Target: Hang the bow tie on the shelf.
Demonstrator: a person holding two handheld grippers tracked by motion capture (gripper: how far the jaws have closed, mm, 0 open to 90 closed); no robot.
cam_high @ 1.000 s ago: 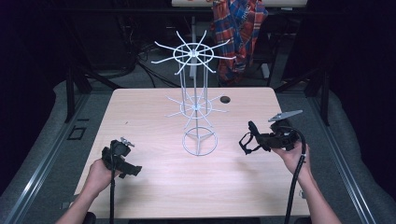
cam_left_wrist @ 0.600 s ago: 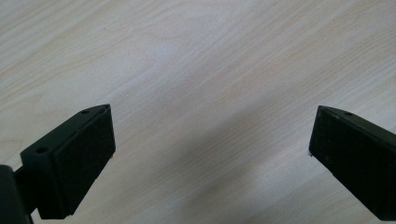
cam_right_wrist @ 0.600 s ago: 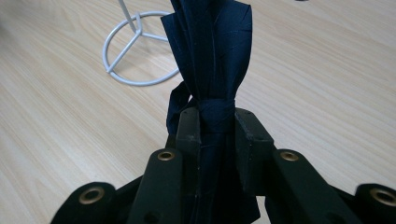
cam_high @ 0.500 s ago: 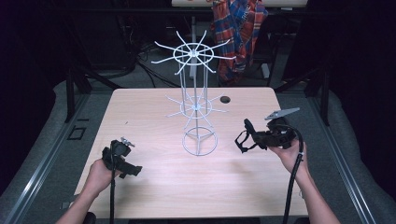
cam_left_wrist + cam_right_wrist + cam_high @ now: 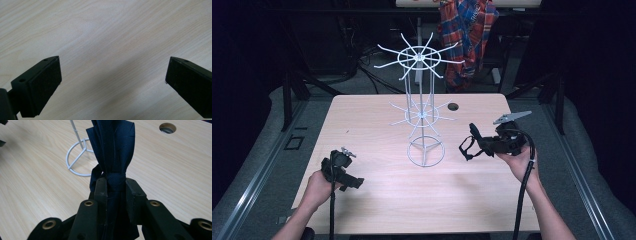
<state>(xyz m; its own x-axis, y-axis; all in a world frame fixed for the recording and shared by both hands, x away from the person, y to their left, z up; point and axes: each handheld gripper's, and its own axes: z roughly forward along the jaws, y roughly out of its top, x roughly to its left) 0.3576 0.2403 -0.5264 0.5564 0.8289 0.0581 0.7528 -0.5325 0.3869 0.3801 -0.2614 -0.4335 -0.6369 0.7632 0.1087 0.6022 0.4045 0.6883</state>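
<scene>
Rack [image 5: 422, 112] stands mid-table [image 5: 362, 120], hole [image 5: 453, 106] behind.

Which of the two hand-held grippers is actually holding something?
The right gripper: its jaws are clamped on a folded dark blue cloth. The left gripper has its jaws spread wide with bare table between them.

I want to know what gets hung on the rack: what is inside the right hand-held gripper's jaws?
The right hand-held gripper is shut on a folded dark blue cloth that sticks out past the jaws. The part of the cloth between the pads is hidden.
</scene>
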